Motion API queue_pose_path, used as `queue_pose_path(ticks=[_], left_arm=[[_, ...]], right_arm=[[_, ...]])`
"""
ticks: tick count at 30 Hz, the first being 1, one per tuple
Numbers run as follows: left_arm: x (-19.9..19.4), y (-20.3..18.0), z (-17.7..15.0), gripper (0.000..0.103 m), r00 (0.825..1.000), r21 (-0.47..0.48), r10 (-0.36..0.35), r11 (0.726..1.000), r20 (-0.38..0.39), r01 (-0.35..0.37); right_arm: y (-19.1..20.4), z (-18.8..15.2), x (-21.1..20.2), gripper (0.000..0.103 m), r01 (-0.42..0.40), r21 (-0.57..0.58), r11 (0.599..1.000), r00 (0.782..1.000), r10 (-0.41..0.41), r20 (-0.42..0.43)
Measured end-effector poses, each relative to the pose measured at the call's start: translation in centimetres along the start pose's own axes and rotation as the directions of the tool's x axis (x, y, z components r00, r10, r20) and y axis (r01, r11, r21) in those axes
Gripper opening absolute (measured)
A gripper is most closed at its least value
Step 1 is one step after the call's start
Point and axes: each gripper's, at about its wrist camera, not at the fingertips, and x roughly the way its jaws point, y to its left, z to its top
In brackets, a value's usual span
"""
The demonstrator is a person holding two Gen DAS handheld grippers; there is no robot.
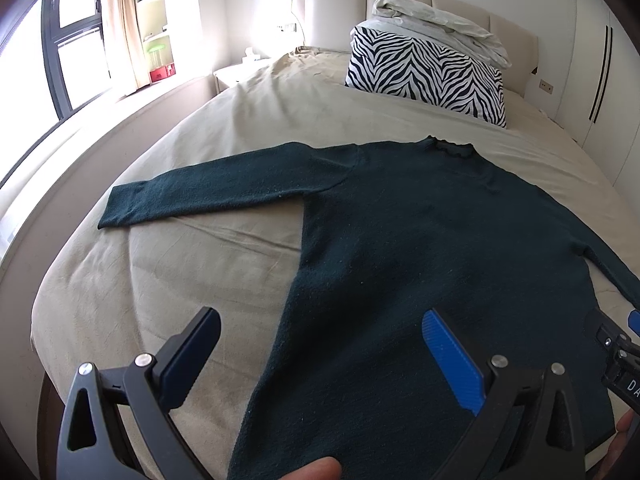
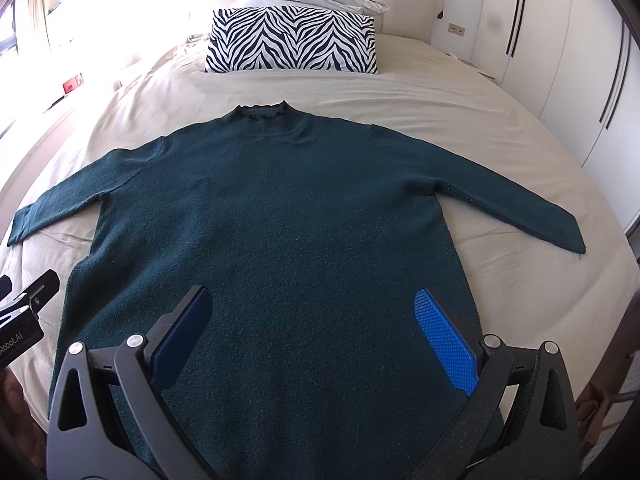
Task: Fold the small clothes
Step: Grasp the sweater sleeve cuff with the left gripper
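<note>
Sweater dark teal, flat on bed, sleeves spread, both grippers' jaws wide

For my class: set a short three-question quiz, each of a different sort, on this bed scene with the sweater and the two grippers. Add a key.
1. True or false: the dark green knitted sweater lies flat on the beige bed sheet with both sleeves spread out.
2. Multiple choice: the zebra-striped pillow sits A) on the sweater, B) beyond its collar, near the headboard, C) under a sleeve.
3. Fill in: the left gripper and the right gripper both have their jaws ____ and hold nothing.

Key: 1 true; 2 B; 3 open.
</note>
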Motion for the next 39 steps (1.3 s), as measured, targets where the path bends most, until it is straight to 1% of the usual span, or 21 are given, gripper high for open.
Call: queue_pose_path(ticks=[5, 8, 10, 12, 14, 15, 18, 19, 20, 21, 23, 24, 26, 28, 30, 31, 32, 33, 35, 37, 39], left_arm=[[0.4, 1.7, -0.2, 0.103, 1.0, -0.056, -0.021, 0.998, -0.018, 0.02], [1.0, 3.8, -0.1, 0.103, 0.996, -0.134, -0.083, 0.988, -0.03, 0.079], [1.5, 5.3, 0.1, 0.103, 0.99, -0.188, -0.14, 0.973, -0.022, 0.134], [1.9, 7.1, 0.3, 0.103, 0.98, -0.239, -0.197, 0.952, 0.009, 0.193], [2.4, 8.8, 0.8, 0.103, 0.957, -0.274, -0.282, 0.918, 0.06, 0.288], [2.8, 9.6, 1.2, 0.103, 0.951, -0.292, -0.304, 0.906, 0.056, 0.307], [4.0, 11.8, 1.7, 0.103, 0.949, -0.347, -0.316, 0.89, 0.001, 0.297], [4.2, 12.9, 1.7, 0.103, 0.949, -0.384, -0.316, 0.875, 0.003, 0.293], [4.5, 14.2, 1.6, 0.103, 0.949, -0.429, -0.315, 0.855, 0.015, 0.291], [4.7, 15.6, 1.7, 0.103, 0.945, -0.474, -0.324, 0.827, 0.037, 0.301], [5.4, 18.8, 1.8, 0.103, 0.931, -0.555, -0.35, 0.755, 0.109, 0.349], [5.9, 20.2, 2.0, 0.103, 0.925, -0.585, -0.355, 0.725, 0.136, 0.364], [6.9, 23.0, 2.8, 0.102, 0.919, -0.632, -0.351, 0.675, 0.179, 0.381], [8.0, 25.7, 3.3, 0.101, 0.916, -0.679, -0.333, 0.621, 0.224, 0.392], [9.4, 28.2, 3.8, 0.085, 0.906, -0.72, -0.326, 0.555, 0.272, 0.416], [10.1, 29.1, 4.0, 0.082, 0.907, -0.739, -0.316, 0.532, 0.28, 0.414], [10.9, 29.9, 4.1, 0.076, 0.909, -0.759, -0.305, 0.509, 0.282, 0.406], [11.9, 30.7, 4.1, 0.073, 0.911, -0.781, -0.303, 0.479, 0.281, 0.4], [13.6, 31.9, 3.8, 0.073, 0.908, -0.823, -0.294, 0.404, 0.297, 0.4], [15.1, 32.7, 3.2, 0.073, 0.913, -0.863, -0.276, 0.328, 0.302, 0.385], [16.6, 33.4, 2.5, 0.073, 0.915, -0.897, -0.256, 0.237, 0.313, 0.373]], right_arm=[[0.6, 0.2, 0.6, 0.103, -0.023, -0.014, 1.0, 1.0, 0.023, -0.006], [1.1, 0.7, 0.9, 0.103, -0.074, -0.013, 0.997, 0.997, 0.074, -0.006], [1.6, 1.2, 1.0, 0.103, -0.11, -0.013, 0.994, 0.994, 0.11, -0.001], [2.2, 1.7, 0.8, 0.103, -0.151, -0.019, 0.988, 0.988, 0.152, 0.016], [2.7, 2.2, 0.6, 0.103, -0.209, -0.019, 0.978, 0.977, 0.21, 0.04], [3.0, 2.5, 0.4, 0.103, -0.243, -0.016, 0.97, 0.969, 0.244, 0.052], [4.0, 3.4, 0.4, 0.103, -0.299, -0.018, 0.954, 0.952, 0.299, 0.07], [4.6, 3.8, 0.3, 0.103, -0.306, -0.027, 0.952, 0.949, 0.307, 0.074], [5.1, 4.1, 0.2, 0.103, -0.314, -0.038, 0.949, 0.946, 0.316, 0.077], [5.6, 4.4, 0.2, 0.103, -0.32, -0.047, 0.946, 0.943, 0.323, 0.08], [6.3, 5.0, 0.2, 0.103, -0.337, -0.058, 0.94, 0.937, 0.34, 0.083], [6.6, 5.3, 0.3, 0.103, -0.347, -0.059, 0.936, 0.933, 0.351, 0.085], [7.0, 5.9, 0.5, 0.103, -0.361, -0.059, 0.931, 0.927, 0.365, 0.086], [7.3, 6.5, 0.9, 0.102, -0.377, -0.055, 0.924, 0.921, 0.381, 0.081], [7.5, 7.1, 1.5, 0.095, -0.402, -0.04, 0.915, 0.912, 0.404, 0.072], [7.5, 7.4, 2.0, 0.088, -0.416, -0.028, 0.909, 0.907, 0.417, 0.058], [7.6, 7.7, 2.5, 0.08, -0.434, -0.015, 0.901, 0.9, 0.434, 0.041], [7.8, 7.9, 3.1, 0.077, -0.449, 0.001, 0.894, 0.893, 0.449, 0.024], [7.8, 8.1, 4.2, 0.075, -0.461, 0.028, 0.887, 0.887, 0.461, 0.003], [7.7, 8.1, 5.3, 0.075, -0.473, 0.053, 0.88, 0.881, 0.474, -0.004], [7.7, 8.1, 6.1, 0.075, -0.487, 0.074, 0.87, 0.872, 0.489, -0.015]])
